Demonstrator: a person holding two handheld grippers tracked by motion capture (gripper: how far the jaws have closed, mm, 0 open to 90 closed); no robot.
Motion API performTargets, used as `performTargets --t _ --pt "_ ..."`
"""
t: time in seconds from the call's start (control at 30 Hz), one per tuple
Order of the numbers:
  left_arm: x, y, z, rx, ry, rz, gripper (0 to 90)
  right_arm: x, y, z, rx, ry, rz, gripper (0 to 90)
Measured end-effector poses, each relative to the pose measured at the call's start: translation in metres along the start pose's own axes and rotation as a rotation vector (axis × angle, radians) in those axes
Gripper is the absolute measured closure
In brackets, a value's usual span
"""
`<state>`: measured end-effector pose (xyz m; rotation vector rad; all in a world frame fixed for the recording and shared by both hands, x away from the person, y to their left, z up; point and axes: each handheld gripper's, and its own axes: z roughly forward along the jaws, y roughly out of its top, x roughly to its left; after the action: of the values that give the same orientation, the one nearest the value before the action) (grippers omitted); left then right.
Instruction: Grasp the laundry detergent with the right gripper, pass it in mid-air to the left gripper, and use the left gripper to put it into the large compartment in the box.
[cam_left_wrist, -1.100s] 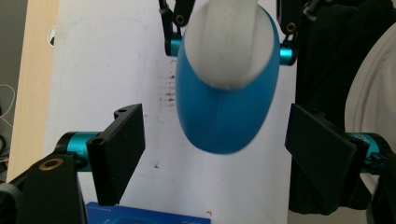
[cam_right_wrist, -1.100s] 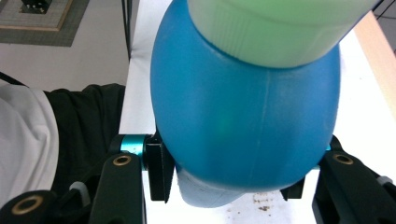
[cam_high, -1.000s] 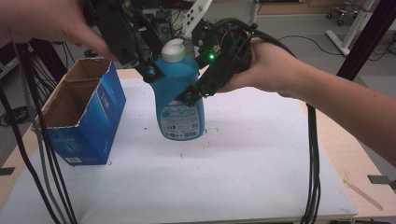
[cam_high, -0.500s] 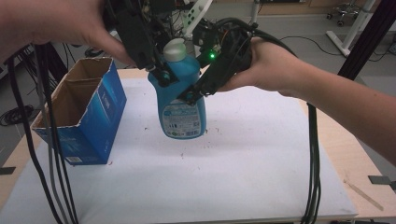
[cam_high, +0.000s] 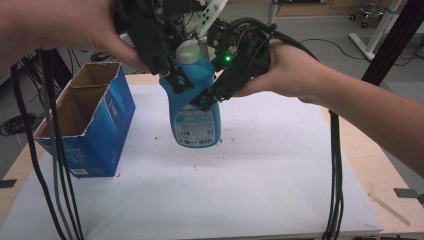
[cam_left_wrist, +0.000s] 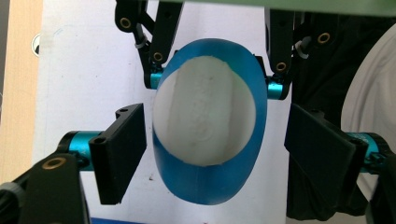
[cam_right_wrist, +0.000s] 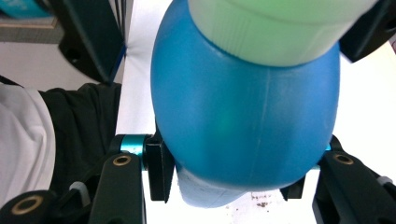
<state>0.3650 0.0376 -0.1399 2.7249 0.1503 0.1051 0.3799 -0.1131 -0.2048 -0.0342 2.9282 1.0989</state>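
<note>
A blue detergent bottle (cam_high: 195, 115) with a white cap (cam_high: 189, 51) stands slightly tilted over the white sheet; I cannot tell whether its base touches. My right gripper (cam_high: 207, 97) comes in from the right and is shut on the bottle's shoulder (cam_right_wrist: 243, 116). My left gripper (cam_high: 182, 75) reaches down from the upper left, straddling the bottle top. In the left gripper view its jaws have just been closing, with the cap (cam_left_wrist: 205, 116) between the pads (cam_left_wrist: 123, 154), and a narrow gap shows on each side. The right gripper's jaws clamp the bottle farther off.
An open blue cardboard box (cam_high: 85, 125) stands at the table's left. Black cables hang at the front left (cam_high: 55, 175) and along the right (cam_high: 335, 190). The white sheet (cam_high: 250, 190) covers the wooden table, with dark specks near the bottle.
My left gripper has moved right and down over the bottle's cap. The bottle and the right gripper have stayed where they were.
</note>
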Motion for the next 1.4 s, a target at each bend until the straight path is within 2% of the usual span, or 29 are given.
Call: performTargets --t 0.37,0.5,0.57,0.83,1.4 --pt "0.0011 -0.0002 -0.0005 -0.004 0.004 0.001 27.2 -0.0006 -0.0004 -0.0004 -0.001 -0.001 0.009 48.1" --pt "0.002 -0.0001 -0.0014 0.001 0.007 0.007 29.1 -0.0016 -0.0006 -0.0008 -0.004 -0.003 -0.005 48.1" --pt "0.0028 -0.0001 -0.0015 0.003 0.005 0.009 29.2 -0.0004 -0.0005 -0.0007 -0.001 0.001 0.006 48.1" --pt "0.0013 0.0011 0.0009 0.016 -0.001 -0.001 30.0 0.0005 0.0 -0.0003 -0.002 0.0 -0.002 48.1" --pt "0.0011 0.0023 0.0029 0.028 0.004 0.006 33.1 0.0012 0.0002 -0.0004 -0.008 0.001 -0.01 48.1"
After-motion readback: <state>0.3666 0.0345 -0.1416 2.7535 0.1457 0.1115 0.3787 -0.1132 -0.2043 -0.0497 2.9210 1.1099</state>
